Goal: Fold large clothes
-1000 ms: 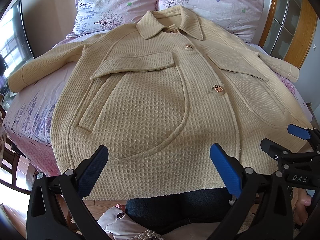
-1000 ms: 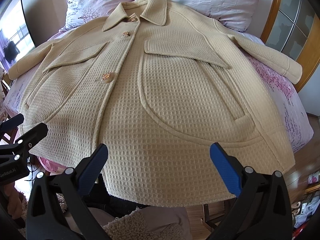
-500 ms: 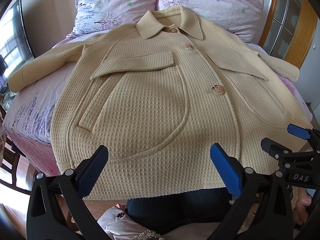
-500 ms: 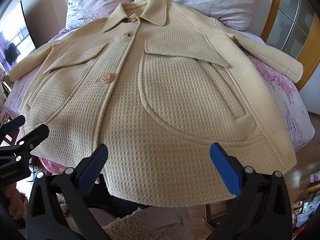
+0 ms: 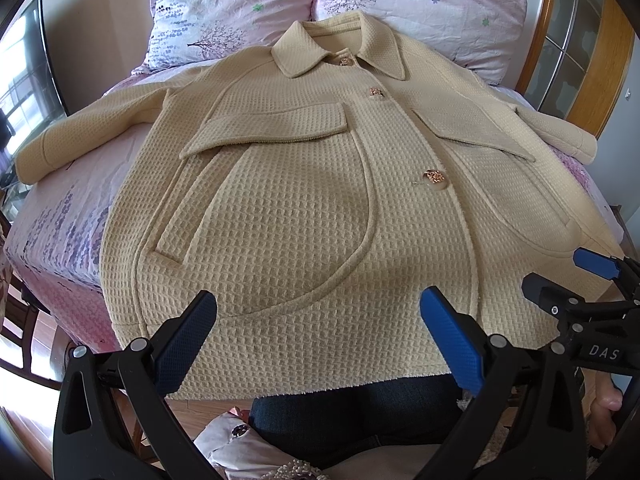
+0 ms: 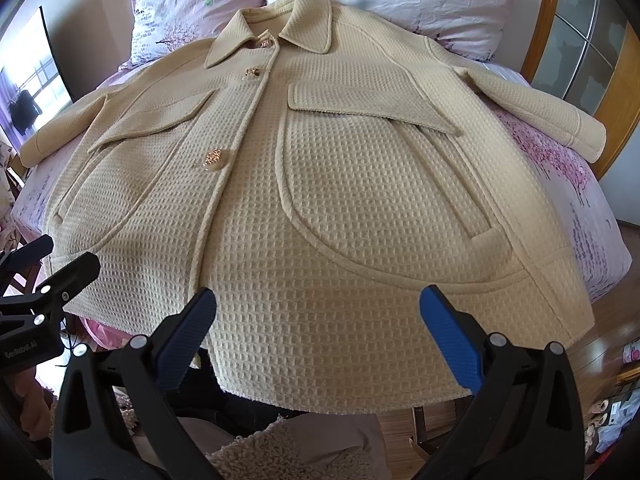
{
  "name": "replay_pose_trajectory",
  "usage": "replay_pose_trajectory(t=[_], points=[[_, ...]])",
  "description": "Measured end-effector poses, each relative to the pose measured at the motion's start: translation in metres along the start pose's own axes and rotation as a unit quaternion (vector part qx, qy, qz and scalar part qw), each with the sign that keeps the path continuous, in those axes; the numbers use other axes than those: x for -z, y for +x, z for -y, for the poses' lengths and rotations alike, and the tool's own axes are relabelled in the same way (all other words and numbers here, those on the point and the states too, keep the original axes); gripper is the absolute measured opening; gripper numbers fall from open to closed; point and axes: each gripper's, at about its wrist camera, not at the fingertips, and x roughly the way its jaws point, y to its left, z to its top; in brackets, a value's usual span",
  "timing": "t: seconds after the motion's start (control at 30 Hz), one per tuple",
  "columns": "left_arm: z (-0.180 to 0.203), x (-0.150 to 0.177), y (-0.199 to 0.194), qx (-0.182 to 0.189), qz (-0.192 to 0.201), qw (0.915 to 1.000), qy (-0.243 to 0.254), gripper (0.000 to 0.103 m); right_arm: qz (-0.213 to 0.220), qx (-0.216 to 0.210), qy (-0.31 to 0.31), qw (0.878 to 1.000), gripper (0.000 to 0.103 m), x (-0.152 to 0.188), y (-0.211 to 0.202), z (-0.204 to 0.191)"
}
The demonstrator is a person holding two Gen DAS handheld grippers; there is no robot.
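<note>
Pink floral bedding (image 5: 60, 216) covers the bed in front of you, with two patterned pillows (image 5: 224, 4) against a wooden headboard (image 5: 612, 40) at the far end. Your cream waffle-knit coat (image 5: 304, 208) lies face up and buttoned across the bed, collar toward the pillows, both sleeves spread out to the sides, hem hanging over the near edge. Your left gripper (image 5: 316, 332) hovers just above the hem with its blue-padded fingers (image 5: 184, 344) spread wide and nothing between them — your right gripper (image 6: 316, 332) is the same, wide apart and empty, over the hem further to your right. From the left wrist you see the coat's left sleeve cuff (image 5: 36, 152) resting on the sheet, your dark jeans (image 5: 352, 416) below the hem, and the right gripper's tip at the frame's right edge. From the right wrist you get the opposite sleeve cuff (image 6: 588, 132) near the headboard, the wooden floor (image 6: 608, 344) beyond the bed's corner, and a fleecy cream fabric (image 6: 256, 452) low in the frame.
</note>
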Motion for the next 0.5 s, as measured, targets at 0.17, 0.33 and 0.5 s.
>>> replay_pose_trajectory(t=[0.17, 0.33, 0.5], points=[[0.0006, 0.0010, -0.0005, 0.004, 0.001, 1.0000, 0.000, 0.102, 0.002, -0.003, 0.005, 1.000, 0.101, 0.0003, -0.0003, 0.0009], [0.0026, 0.0013, -0.0008, 0.010, 0.002, 0.9999, 0.003, 0.102, 0.007, -0.011, 0.014, 1.000, 0.101, 0.0000, -0.0013, 0.0041], [0.0022, 0.0002, -0.0013, 0.017, 0.005, 0.9998, 0.003, 0.102, 0.013, -0.024, 0.027, 0.999, 0.101, -0.0010, -0.0007, 0.0084]])
